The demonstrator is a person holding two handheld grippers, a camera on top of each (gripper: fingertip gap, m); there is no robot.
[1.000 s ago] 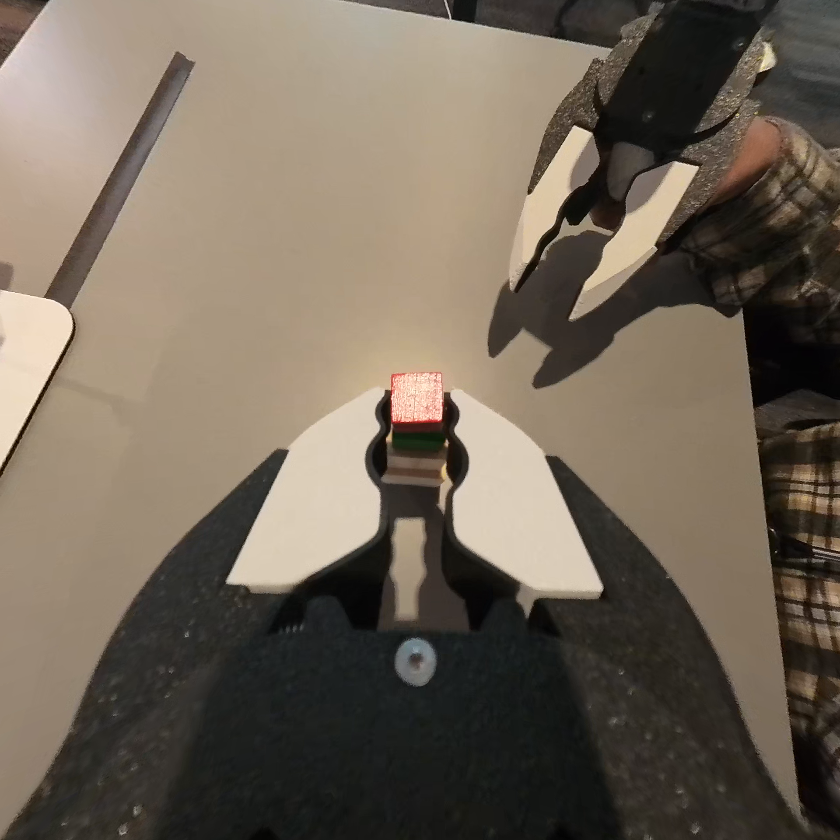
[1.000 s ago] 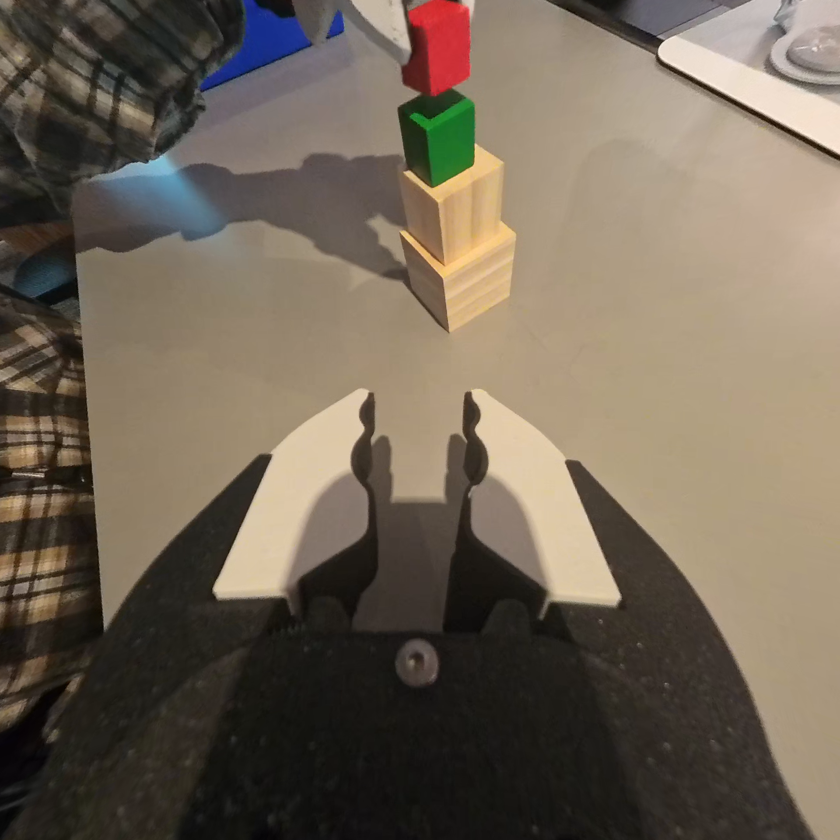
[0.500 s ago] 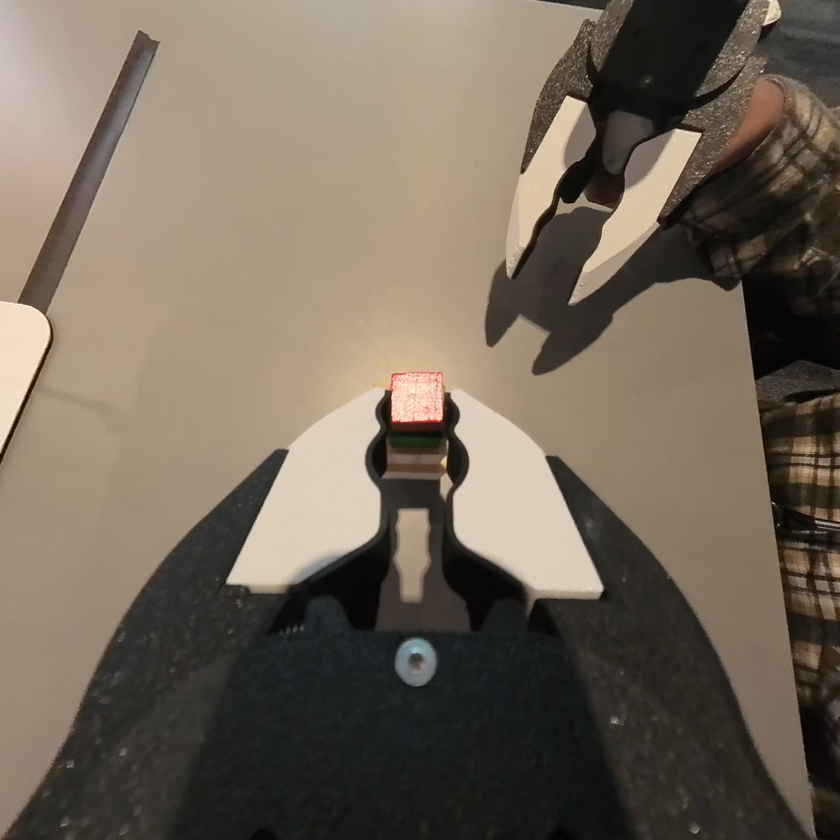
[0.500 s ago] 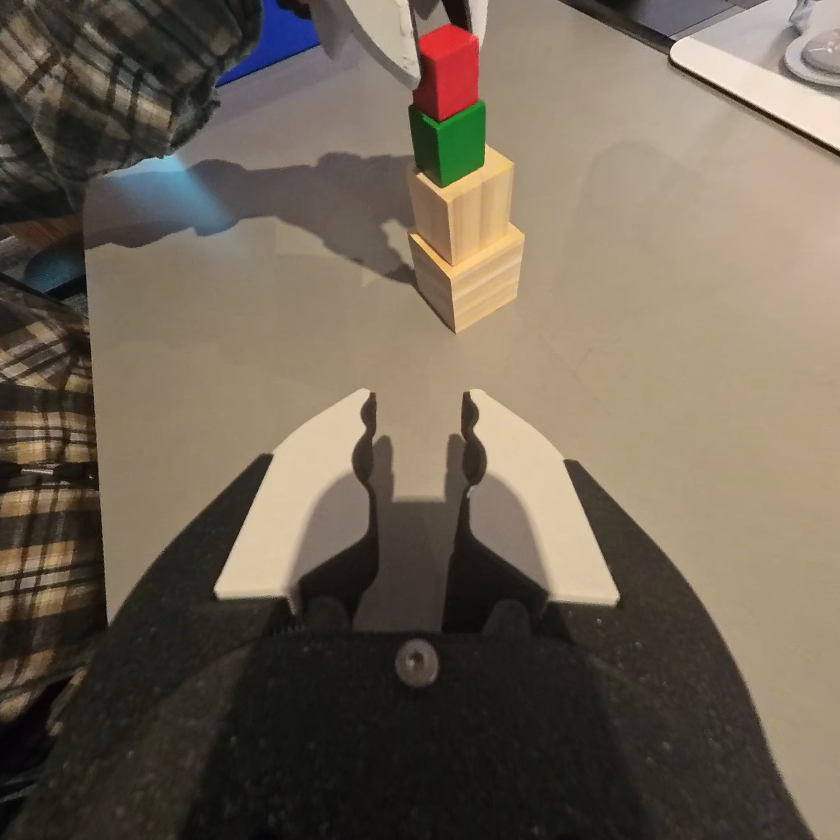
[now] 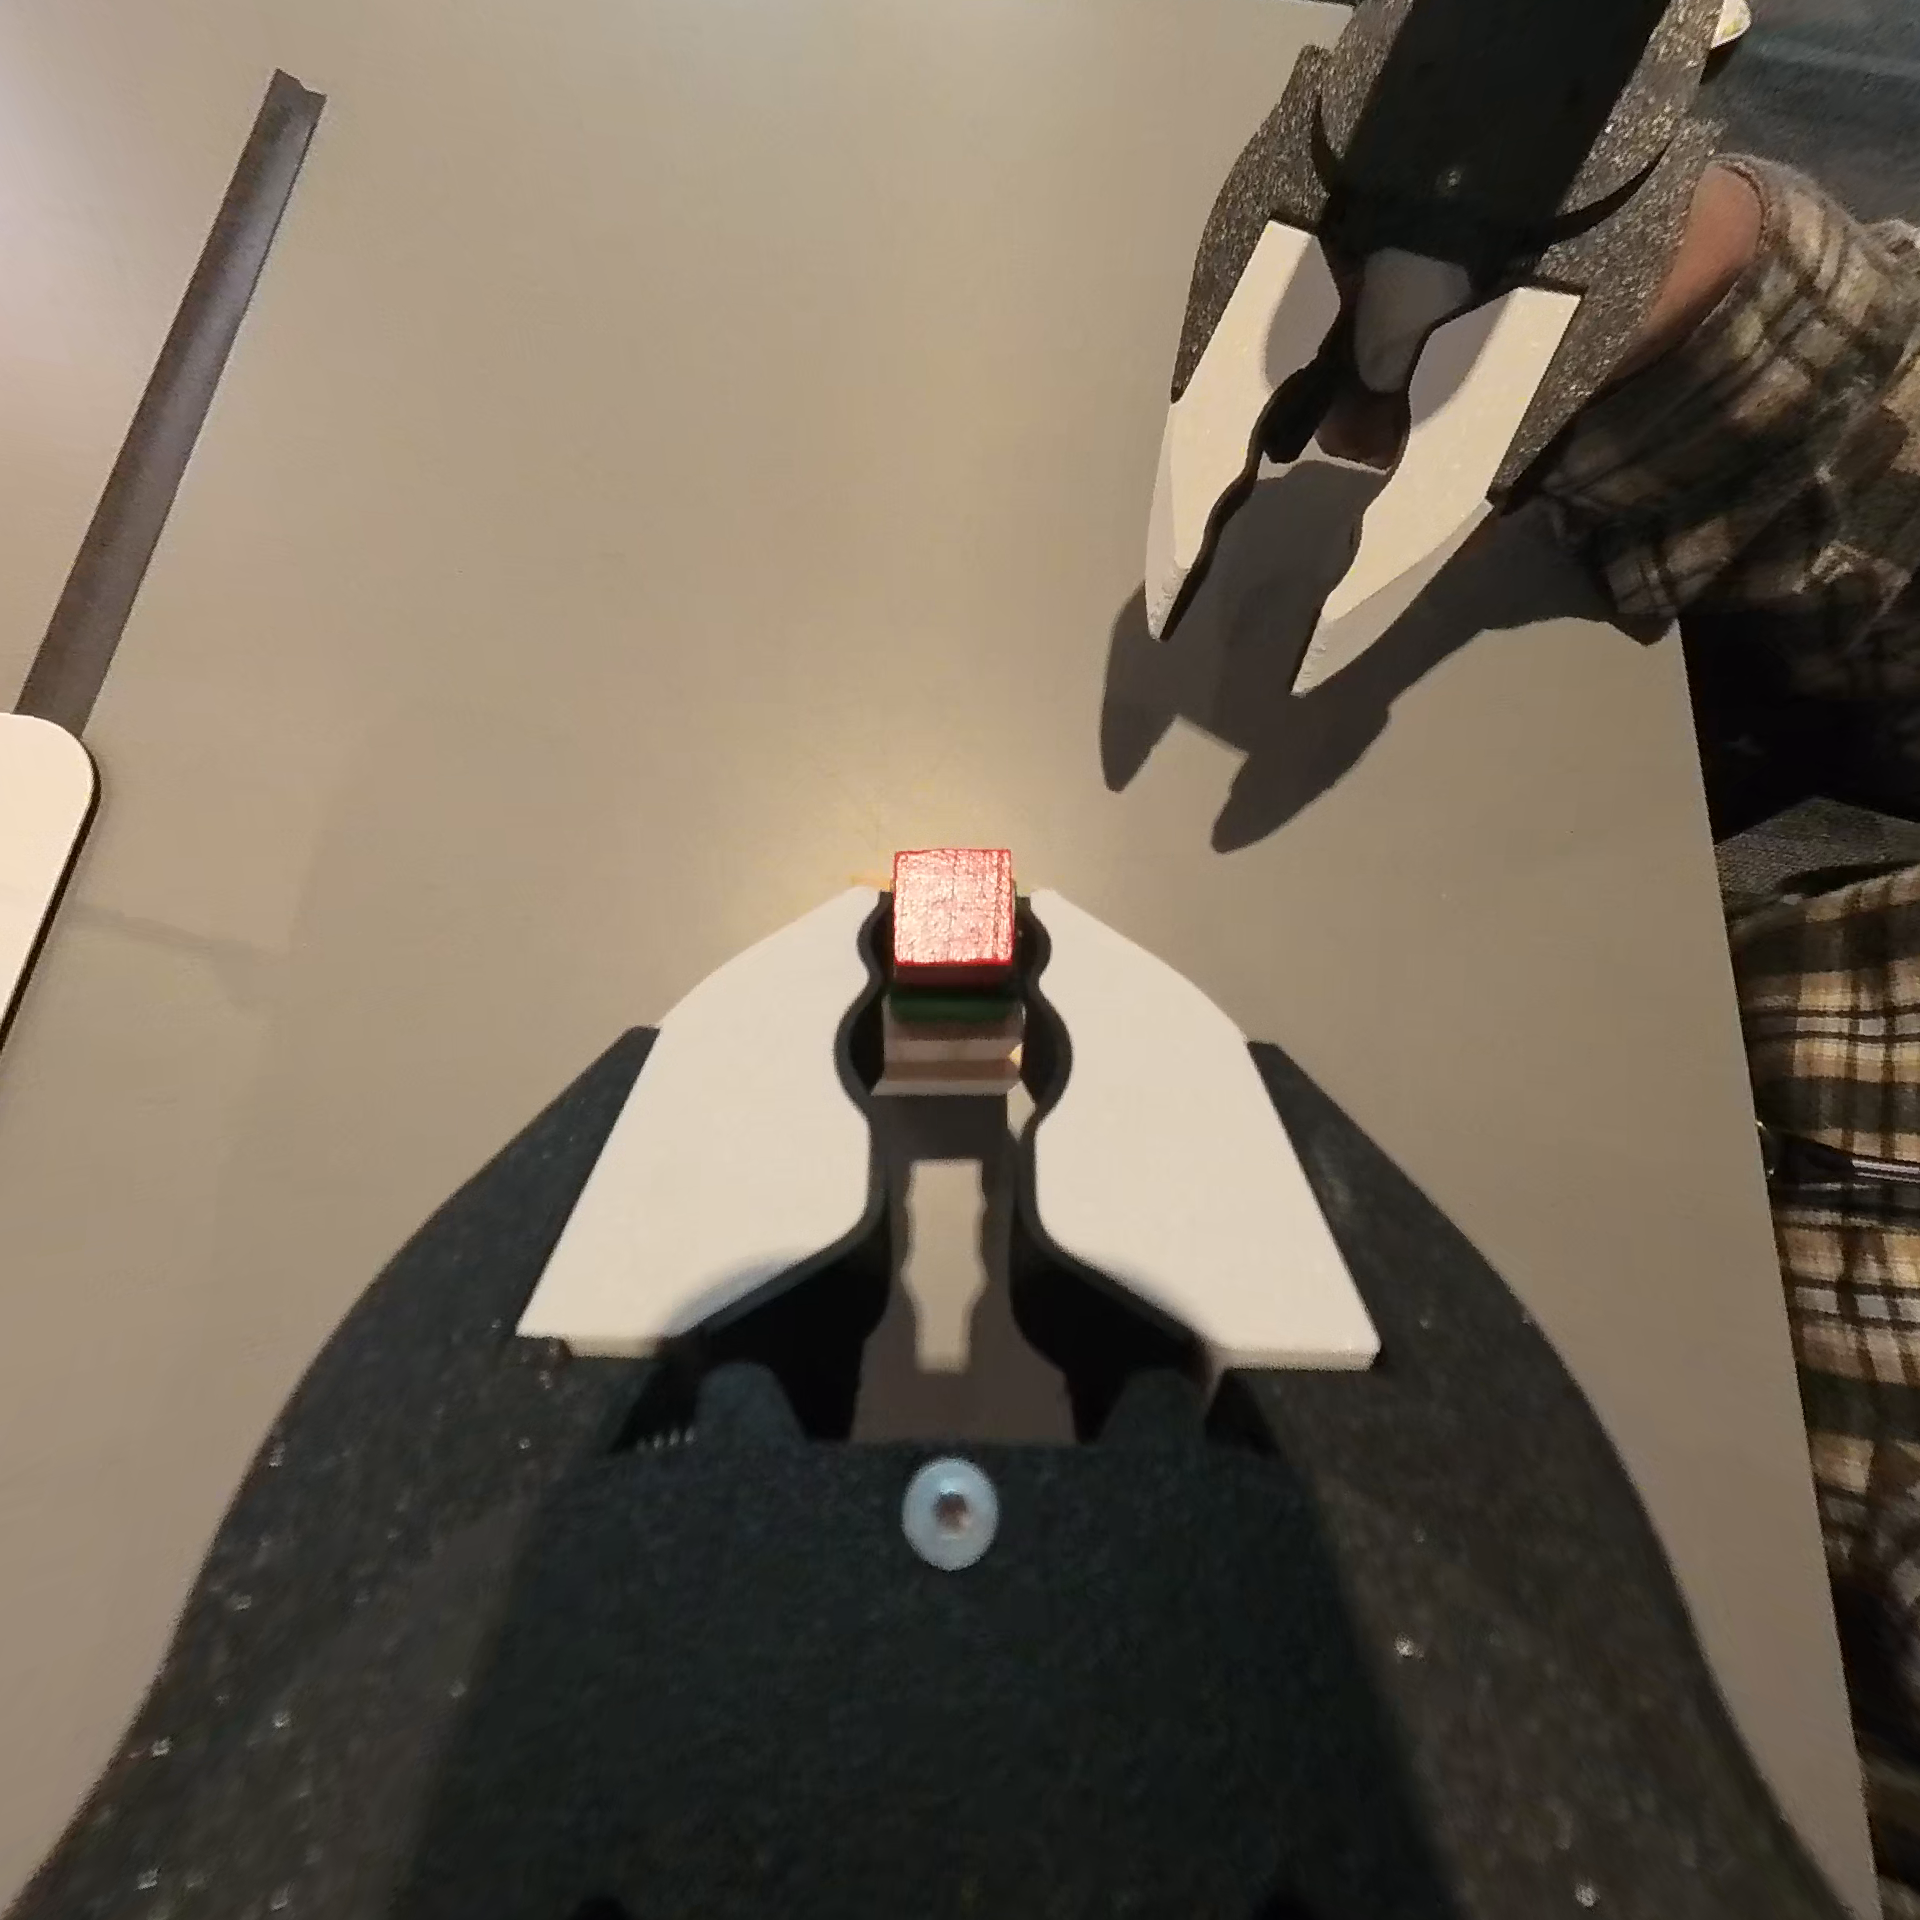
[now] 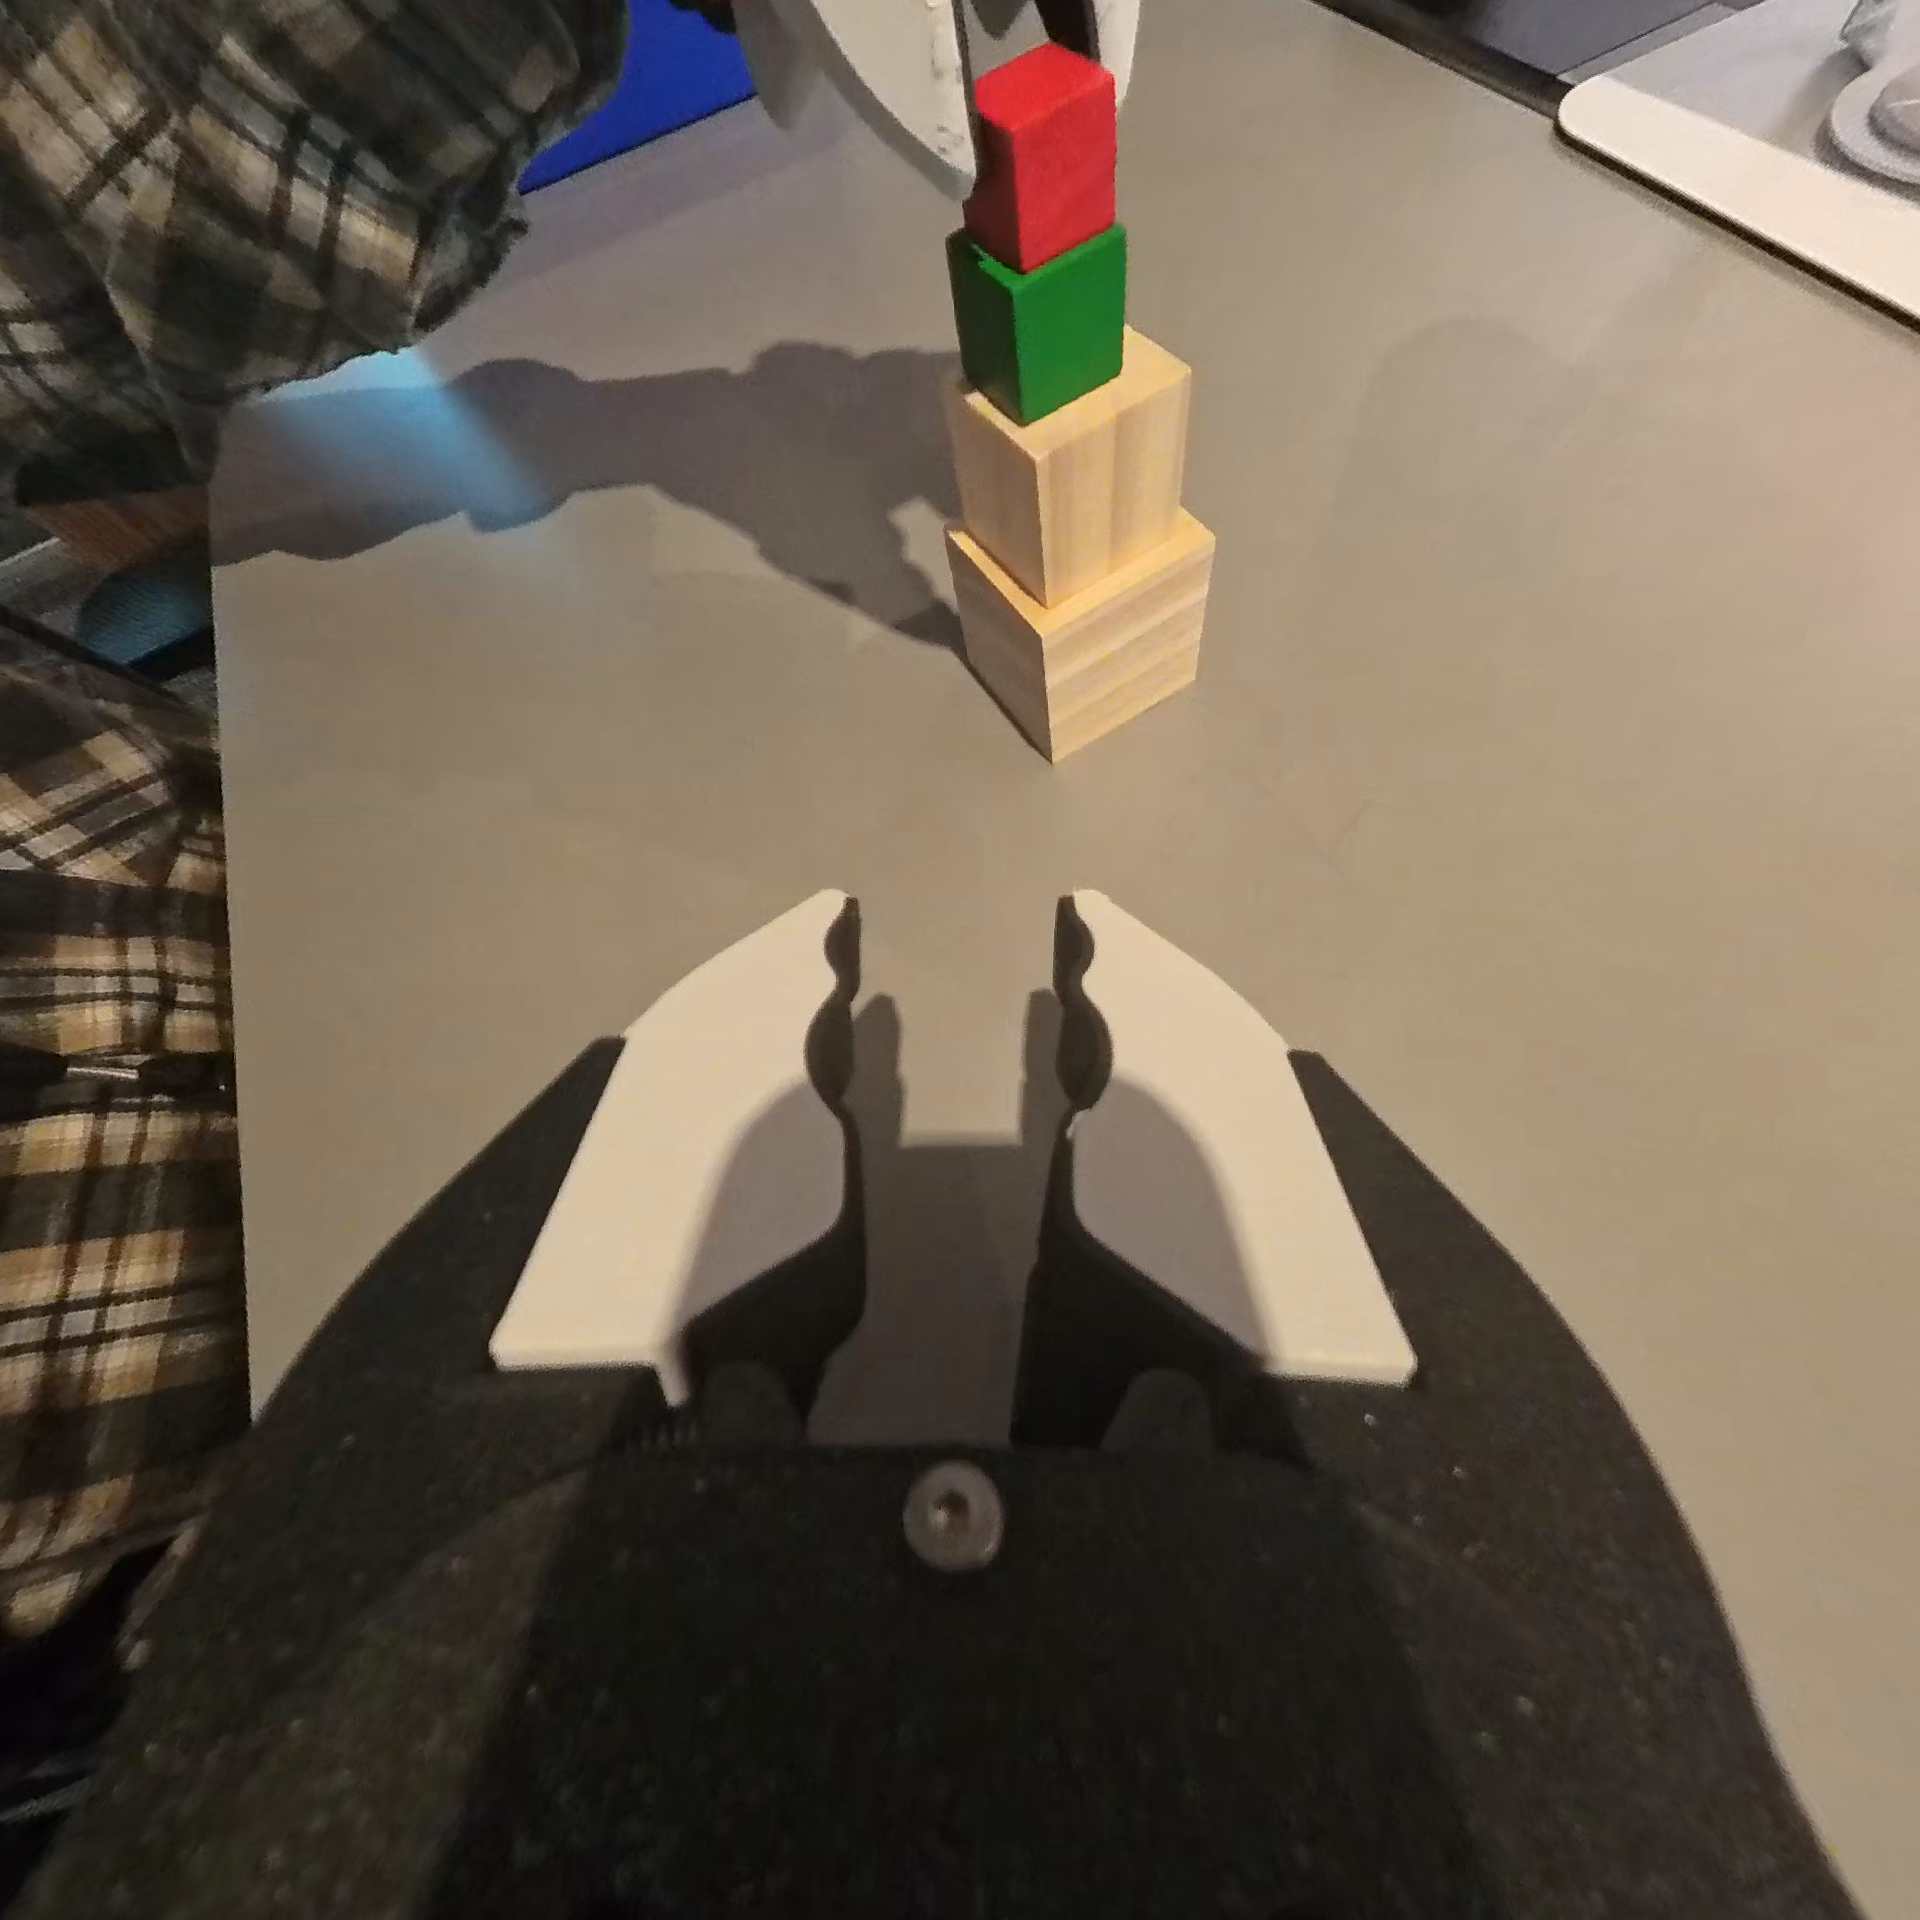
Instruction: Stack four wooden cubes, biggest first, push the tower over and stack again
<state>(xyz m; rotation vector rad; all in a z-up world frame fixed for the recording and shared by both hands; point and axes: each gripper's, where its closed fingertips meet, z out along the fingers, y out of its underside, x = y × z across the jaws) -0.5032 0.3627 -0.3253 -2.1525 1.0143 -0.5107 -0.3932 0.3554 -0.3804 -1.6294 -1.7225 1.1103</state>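
On the table my tower stands: big pine cube, smaller pine cube, green cube. My left claw pinches the red cube, seated on green, slightly skewed. I should release gently and lift straight up. My right claw waits spread and empty, well apart.

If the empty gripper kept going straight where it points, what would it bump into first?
Probably the biggest wooden cube at the tower's bottom. The right gripper, open and empty, points slightly left of it, so it might only clip it; bare table lies between.
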